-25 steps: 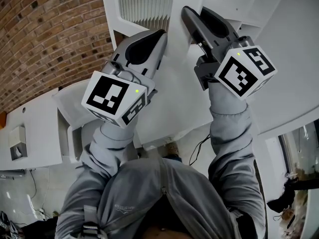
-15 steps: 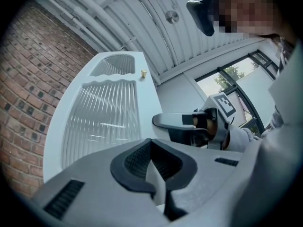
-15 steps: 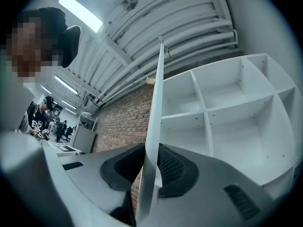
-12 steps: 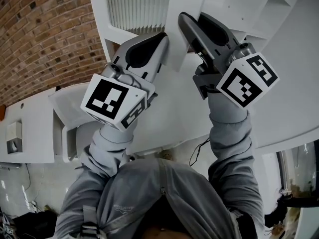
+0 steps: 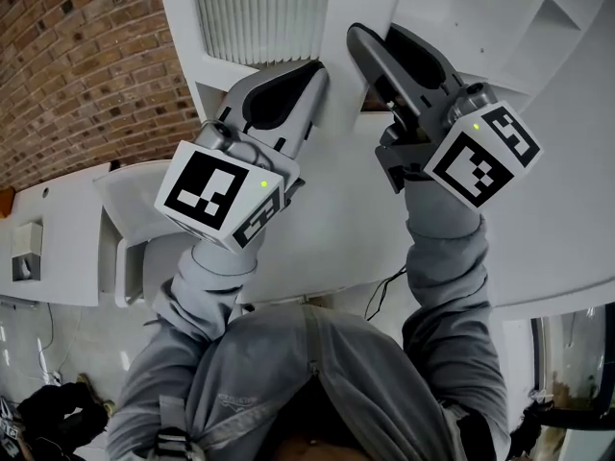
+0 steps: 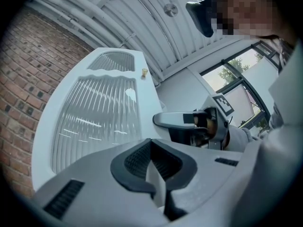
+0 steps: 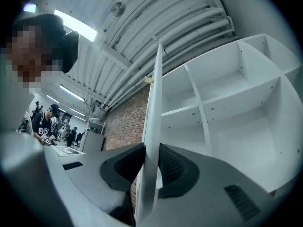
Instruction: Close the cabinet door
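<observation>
**Cabinet door (image 5: 259, 17) — gripped at its free edge by both grippers, not yet closed**

The cabinet (image 7: 227, 103) stands open. Its bare white shelves lie just to the right of the right gripper (image 7: 150, 167), so the task is judged incomplete. The door stands edge-on to that gripper, a thin white panel rising straight out from between its jaws. Seen from the left gripper (image 6: 152, 167), the door's ribbed-glass face spreads ahead and to the left. A brick wall (image 5: 77, 75) lies beyond the left gripper's outer side.

The two grippers sit side by side on the same edge, close but apart.

- **Right gripper:** jaws narrow, with a pad on either face of the panel. They have just been easing open slightly with the door between them.
- **Left gripper:** jaws narrow, with a white sliver of the door frame pinched between the pads.

Judgement — a two-point hold on so thin an edge should keep the tall panel from twisting as it swings toward the shelves on the right gripper's right. A small knob (image 6: 144, 71) sits far ahead of the left gripper, with nothing touching it.
</observation>
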Demonstrator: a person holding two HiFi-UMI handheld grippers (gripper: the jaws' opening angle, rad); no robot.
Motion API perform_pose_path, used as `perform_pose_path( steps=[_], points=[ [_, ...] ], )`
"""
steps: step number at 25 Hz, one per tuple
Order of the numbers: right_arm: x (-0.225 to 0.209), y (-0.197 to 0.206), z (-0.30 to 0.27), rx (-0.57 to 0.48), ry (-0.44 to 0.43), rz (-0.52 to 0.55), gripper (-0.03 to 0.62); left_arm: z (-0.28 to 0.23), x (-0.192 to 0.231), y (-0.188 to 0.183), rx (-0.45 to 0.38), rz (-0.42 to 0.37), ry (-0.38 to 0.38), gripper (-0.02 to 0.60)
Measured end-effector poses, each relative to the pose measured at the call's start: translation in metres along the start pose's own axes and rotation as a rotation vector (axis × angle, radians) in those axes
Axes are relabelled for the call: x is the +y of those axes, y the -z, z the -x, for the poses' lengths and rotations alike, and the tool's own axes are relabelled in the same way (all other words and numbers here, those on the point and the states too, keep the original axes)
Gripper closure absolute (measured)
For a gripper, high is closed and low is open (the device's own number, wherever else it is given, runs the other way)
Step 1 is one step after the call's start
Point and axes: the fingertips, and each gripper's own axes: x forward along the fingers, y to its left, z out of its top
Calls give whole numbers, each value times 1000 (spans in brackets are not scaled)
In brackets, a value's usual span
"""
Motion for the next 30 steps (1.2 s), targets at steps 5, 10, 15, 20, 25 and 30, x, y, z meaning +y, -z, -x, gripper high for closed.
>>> perform_pose_path(
  steps=[5, 10, 15, 20, 25, 30],
  points=[
    [-16, 2, -7, -1, -36, -14, 494, -14, 9, 5, 12, -10, -28, 578],
    [-28, 11, -8, -9, -58, -34, 491, -19, 12, 16, 27, -23, -44, 578],
    [-39, 17, -6, -17, -97, -44, 490, -28, 13, 23, 32, -39, -71, 578],
    [-51, 11, -9, -12, -141, -53, 490, -44, 14, 21, 40, -41, -104, 578],
    [-63, 13, -14, -9, -181, -65, 490, -53, 18, 24, 50, -52, -146, 578],
    [-70, 14, -19, -9, -216, -73, 490, -59, 24, 27, 63, -60, -179, 578]
  ],
)
